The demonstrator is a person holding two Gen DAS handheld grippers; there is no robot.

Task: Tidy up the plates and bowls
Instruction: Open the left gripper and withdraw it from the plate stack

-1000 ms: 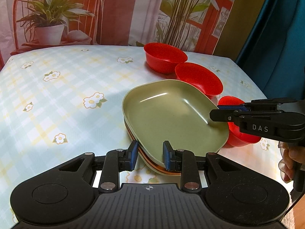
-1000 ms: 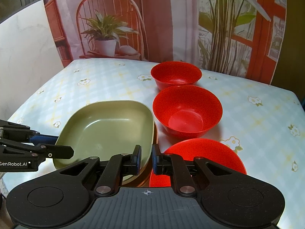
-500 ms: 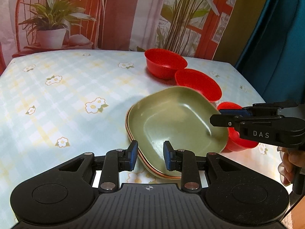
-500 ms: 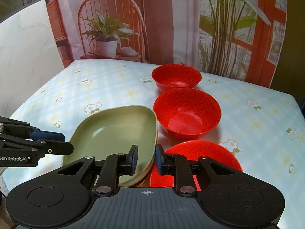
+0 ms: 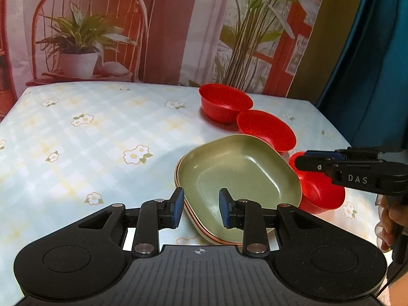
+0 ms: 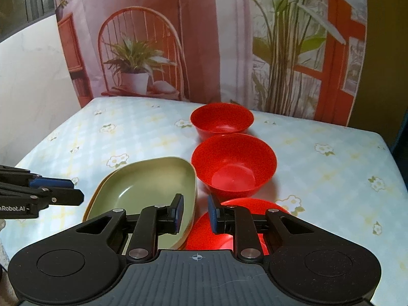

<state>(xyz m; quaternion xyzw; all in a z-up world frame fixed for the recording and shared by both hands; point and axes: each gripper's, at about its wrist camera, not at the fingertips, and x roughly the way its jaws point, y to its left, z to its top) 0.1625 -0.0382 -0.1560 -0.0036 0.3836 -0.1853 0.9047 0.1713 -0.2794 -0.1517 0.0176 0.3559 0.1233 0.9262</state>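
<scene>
My left gripper (image 5: 199, 207) jaws parted, nothing held; the near edge of the green plate stack (image 5: 237, 178) lies between and just beyond its fingertips. My right gripper (image 6: 195, 213) also parted and empty, poised above the nearest red bowl (image 6: 229, 232). Middle red bowl (image 6: 233, 164) straight ahead of it, far red bowl (image 6: 221, 119) beyond. All rest on the floral tablecloth (image 6: 318, 173).

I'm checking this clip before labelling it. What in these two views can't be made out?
- Plate stack: the count under the green top plate; only thin rim edges show in both views.
- Nearest red bowl: mostly hidden by the right gripper in the right wrist view, partly by it in the left.
- Person's hand: cut off by the left wrist view's right edge.
</scene>
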